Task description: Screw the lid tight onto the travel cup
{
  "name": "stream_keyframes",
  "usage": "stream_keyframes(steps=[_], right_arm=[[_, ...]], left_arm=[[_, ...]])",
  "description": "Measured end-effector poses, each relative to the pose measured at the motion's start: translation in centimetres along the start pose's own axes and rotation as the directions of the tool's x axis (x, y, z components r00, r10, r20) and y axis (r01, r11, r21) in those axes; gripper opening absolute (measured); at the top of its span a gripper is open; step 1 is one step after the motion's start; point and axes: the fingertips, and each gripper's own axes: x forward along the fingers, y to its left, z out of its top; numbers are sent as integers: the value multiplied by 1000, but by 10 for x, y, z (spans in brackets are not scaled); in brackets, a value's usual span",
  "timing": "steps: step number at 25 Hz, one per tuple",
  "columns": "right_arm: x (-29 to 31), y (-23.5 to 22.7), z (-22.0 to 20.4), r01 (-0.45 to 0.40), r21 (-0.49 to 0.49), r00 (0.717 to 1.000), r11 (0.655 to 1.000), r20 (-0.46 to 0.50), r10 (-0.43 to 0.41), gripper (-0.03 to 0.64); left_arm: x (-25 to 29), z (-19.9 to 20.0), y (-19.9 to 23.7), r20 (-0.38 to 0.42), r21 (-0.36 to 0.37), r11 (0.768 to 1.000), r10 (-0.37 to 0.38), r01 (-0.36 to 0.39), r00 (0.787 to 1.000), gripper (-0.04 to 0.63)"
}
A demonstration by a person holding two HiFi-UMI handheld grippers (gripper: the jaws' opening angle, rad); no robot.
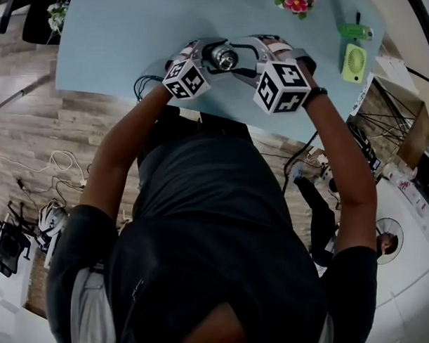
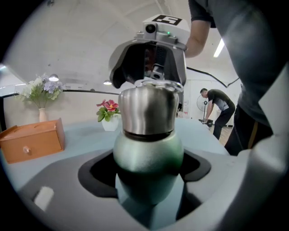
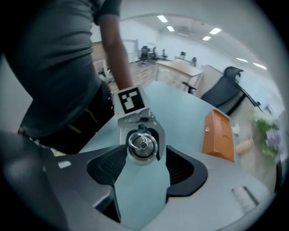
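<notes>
Left gripper view: left tool clenched round the green body of the travel cup, which is held over the counter. Steel lid sits on the cup's mouth, with a dark seam just under it. Right tool is spread; the lid lies at its tips, unpinched. Likely best: bite the lid's wall squarely, in line with the cup, then twist against the braced body. Smooth steel may slip.
</notes>
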Motion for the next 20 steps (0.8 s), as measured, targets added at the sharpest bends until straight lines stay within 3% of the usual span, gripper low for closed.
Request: stream_keyframes(steps=[2, 4, 7, 10, 14, 17, 18, 19, 20], right_arm=[[5, 4, -7, -82, -155, 994, 985, -80, 70, 256], [11, 8, -7, -140, -241, 986, 960, -117, 115, 256], [19, 7, -4, -165, -311, 983, 936, -127, 131, 253], [22, 5, -4, -169, -306, 984, 937, -111, 141, 232], [22, 4, -4, -107, -124, 994, 986, -38, 103, 229], [23, 3, -4, 17, 117, 999, 993, 29, -21, 229], [23, 2, -4, 70, 228, 995, 971, 52, -85, 229], [23, 1, -4, 125, 350, 985, 928, 71, -160, 229], [22, -1, -4, 180, 475, 967, 861, 77, -245, 229]], left_arm=[[0, 0, -1, -1, 0, 1000, 0, 0, 1000, 430], [0, -1, -1, -1, 0, 1000, 0, 0, 1000, 430], [0, -1, 0, -1, -1, 1000, -1, 1, 1000, 430], [0, 0, 0, 2, -2, 1000, -3, 3, 1000, 430], [0, -1, 1, 3, -2, 1000, -3, 3, 1000, 430], [-1, -1, 0, 1, 2, 1000, -1, 1, 1000, 430], [-1, -1, 0, 0, 3, 1000, 0, 0, 1000, 430], [-1, -2, 0, -1, 4, 1000, 2, -2, 1000, 430], [-2, -2, -1, -1, 4, 1000, 3, -3, 1000, 430]])
